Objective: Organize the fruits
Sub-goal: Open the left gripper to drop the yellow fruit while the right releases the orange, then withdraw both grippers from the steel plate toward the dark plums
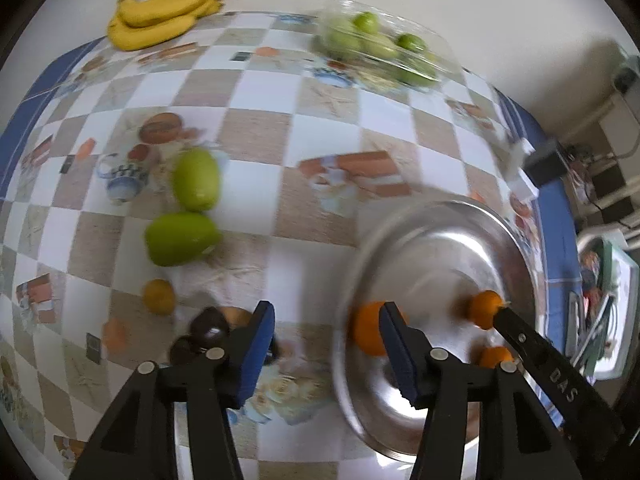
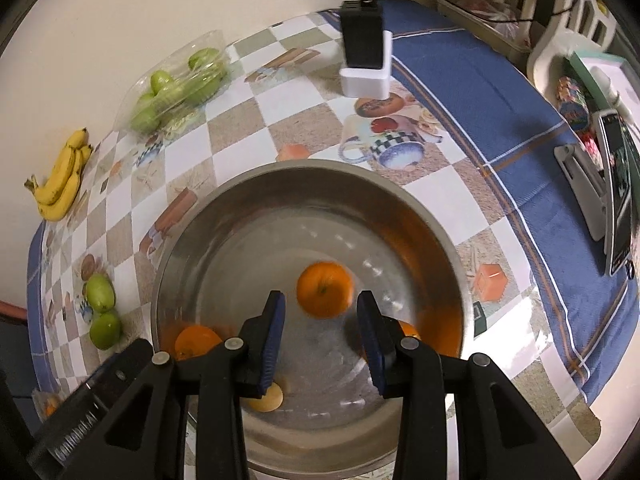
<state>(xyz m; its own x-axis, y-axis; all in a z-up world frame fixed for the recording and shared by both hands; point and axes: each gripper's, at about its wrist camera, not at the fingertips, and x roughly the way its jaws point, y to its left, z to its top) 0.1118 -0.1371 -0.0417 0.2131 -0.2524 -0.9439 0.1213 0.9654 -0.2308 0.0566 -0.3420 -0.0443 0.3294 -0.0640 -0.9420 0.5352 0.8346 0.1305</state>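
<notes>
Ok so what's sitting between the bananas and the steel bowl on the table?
In the right wrist view, only bare checkered tablecloth lies between the bananas and the steel bowl. The two green fruits sit off to the side, nearer the camera.

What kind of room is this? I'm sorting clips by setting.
Probably a home dining or kitchen table: a printed checkered tablecloth, a steel bowl of oranges, and bananas against the wall.
</notes>
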